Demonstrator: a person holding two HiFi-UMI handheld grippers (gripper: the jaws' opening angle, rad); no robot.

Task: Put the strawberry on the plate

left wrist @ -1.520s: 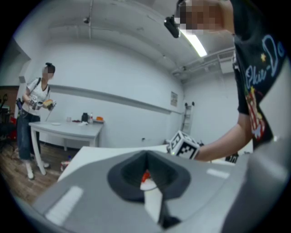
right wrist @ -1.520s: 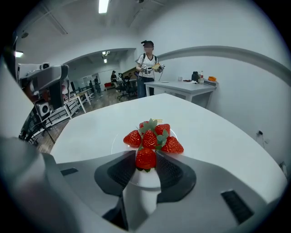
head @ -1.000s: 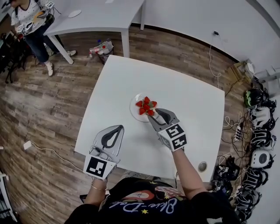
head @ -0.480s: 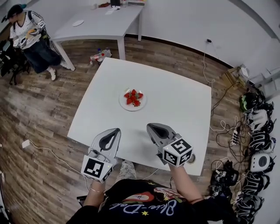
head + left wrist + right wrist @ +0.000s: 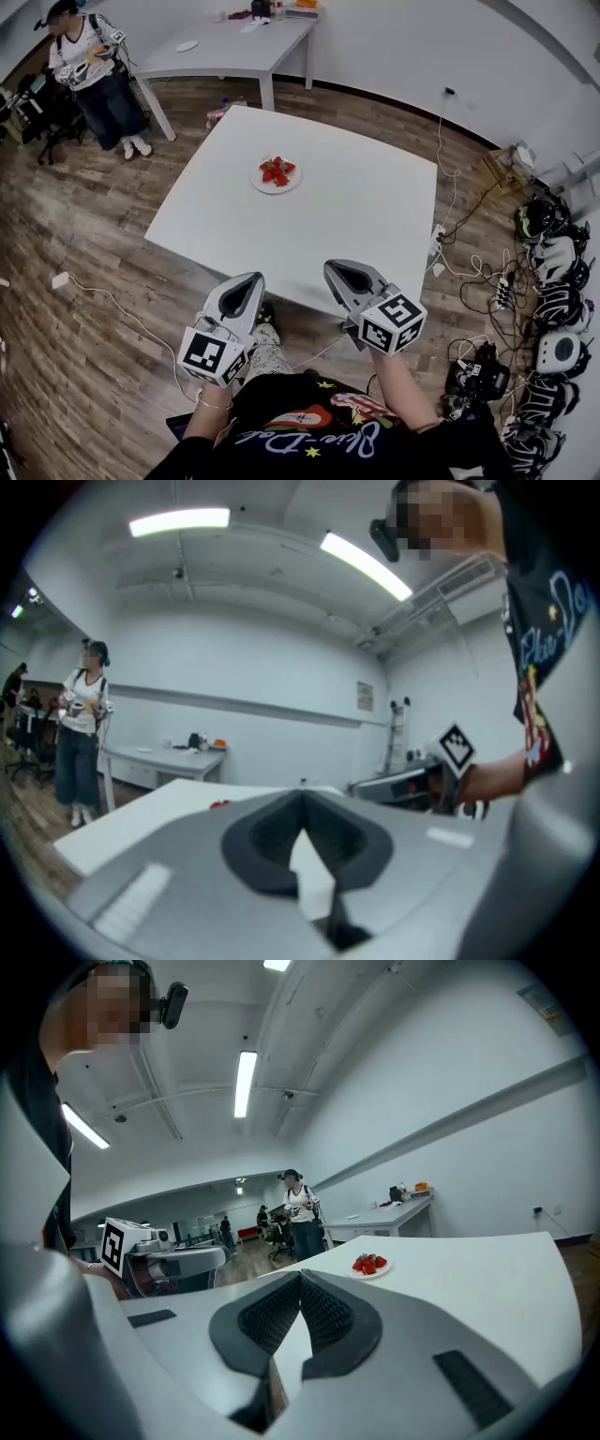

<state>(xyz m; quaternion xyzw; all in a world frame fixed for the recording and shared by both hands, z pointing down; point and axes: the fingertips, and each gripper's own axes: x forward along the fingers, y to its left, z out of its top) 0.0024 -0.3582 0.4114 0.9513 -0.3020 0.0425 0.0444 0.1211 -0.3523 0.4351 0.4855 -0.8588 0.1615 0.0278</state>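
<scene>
Several red strawberries lie in a pile on a small white plate on the far part of the white table. The right gripper view shows the same strawberries and plate far ahead. My left gripper is held off the table's near edge, shut and empty. My right gripper hangs beside it at the near edge, also shut with nothing in it. Both are well away from the plate.
A second white table stands at the back left with a person beside it. Helmets and cables crowd the floor at the right. A white cable runs over the wooden floor at the left.
My right gripper has let go at the plate, shut, and drawn back to the near edge. The view has backed away from the table, so the plate looks farther off.
</scene>
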